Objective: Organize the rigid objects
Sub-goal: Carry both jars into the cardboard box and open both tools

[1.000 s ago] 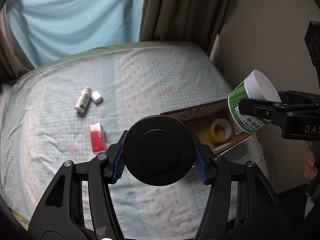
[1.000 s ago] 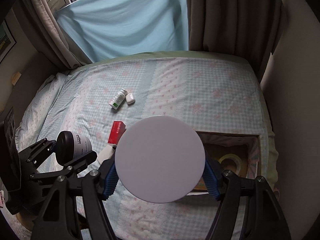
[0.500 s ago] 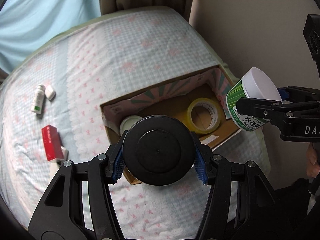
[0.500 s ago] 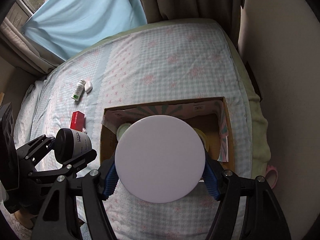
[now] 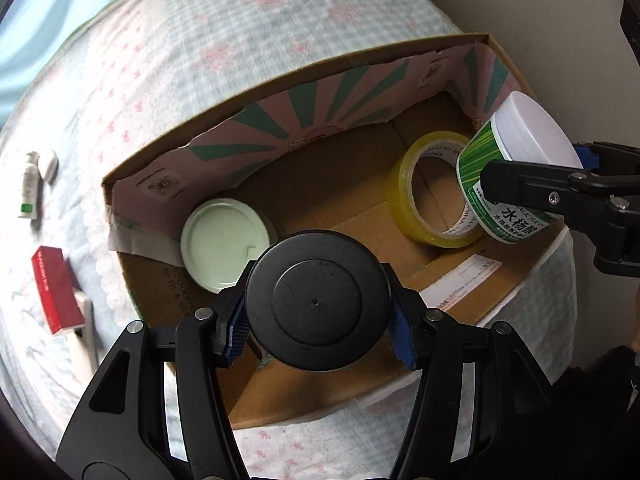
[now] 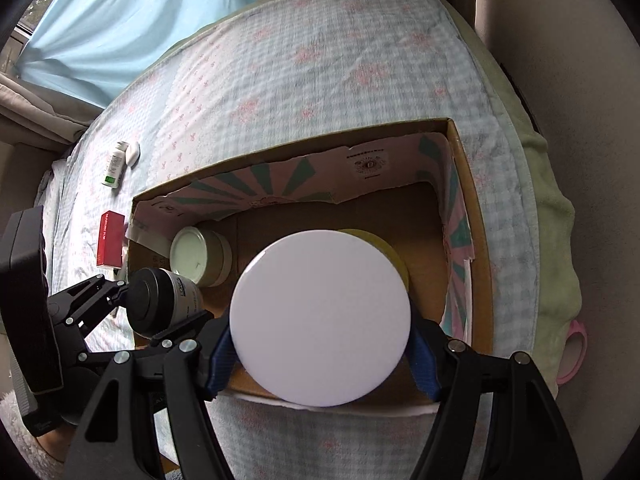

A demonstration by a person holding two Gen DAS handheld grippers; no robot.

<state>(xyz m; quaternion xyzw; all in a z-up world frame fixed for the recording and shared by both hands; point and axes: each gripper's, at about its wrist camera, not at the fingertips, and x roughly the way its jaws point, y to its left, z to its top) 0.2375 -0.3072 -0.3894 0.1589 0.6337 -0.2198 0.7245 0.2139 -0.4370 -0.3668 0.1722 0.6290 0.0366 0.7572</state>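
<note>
My left claw (image 5: 318,334) is clamped on a round black-lidded jar (image 5: 318,300), its 2 blue-padded fingers (image 5: 231,330) pressed against the jar's sides, and I hold it above the near left part of an open brown cardboard box (image 5: 304,72) that sits on a bed covered with a pale blue checked sheet with pink flowers (image 5: 224,32). From the right wrist view the same jar (image 6: 160,302) shows a silver-grey body with a black cap, hanging over the box's near left edge. My right claw (image 6: 320,352) is closed around a white-lidded round jar with a green striped label (image 6: 320,330); in the left wrist view that jar (image 5: 508,172) is tilted over the right end of the box, just in front of a yellow roll of clear packing tape (image 5: 424,192) lying on the box floor. A short round tin with a pale green lid (image 5: 224,240) stands in the box's left corner, against the pink and teal patterned lining. On the sheet to the left of the box lies a small red rectangular carton (image 5: 56,292), touching a white stick-shaped object (image 5: 86,332) whose kind I cannot tell. Farther back on the sheet a small white bottle with a green label (image 5: 29,192) lies on its side, with a small white cap-like piece (image 5: 49,164) just beside it.
</note>
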